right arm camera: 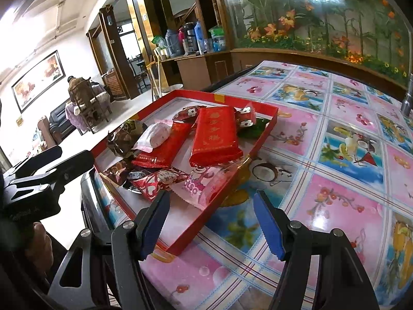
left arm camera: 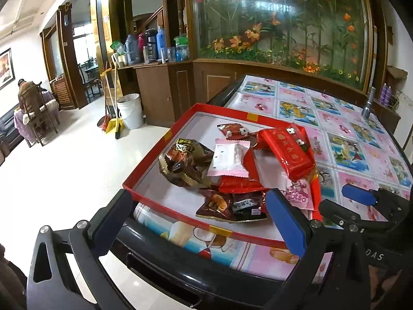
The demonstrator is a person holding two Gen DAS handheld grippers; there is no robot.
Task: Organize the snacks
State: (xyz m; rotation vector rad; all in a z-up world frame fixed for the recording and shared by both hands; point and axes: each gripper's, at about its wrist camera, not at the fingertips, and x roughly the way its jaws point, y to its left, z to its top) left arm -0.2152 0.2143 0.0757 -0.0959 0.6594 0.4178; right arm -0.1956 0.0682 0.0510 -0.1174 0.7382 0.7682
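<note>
A shallow red tray lies at the near left corner of the table, holding several wrapped snacks. Among them are a long red packet, a pink-and-white packet, a dark brown and gold packet and a pink cartoon packet. My left gripper stands wide open over the tray's near rim and holds nothing. To the right of it, my right gripper is open above the tray's near corner, its pads touching nothing.
The table wears a glossy pink and blue patterned cover. A silver cylinder stands at the far right. The table's dark edge drops to the white floor on the left. A white bucket and a seated person are farther off.
</note>
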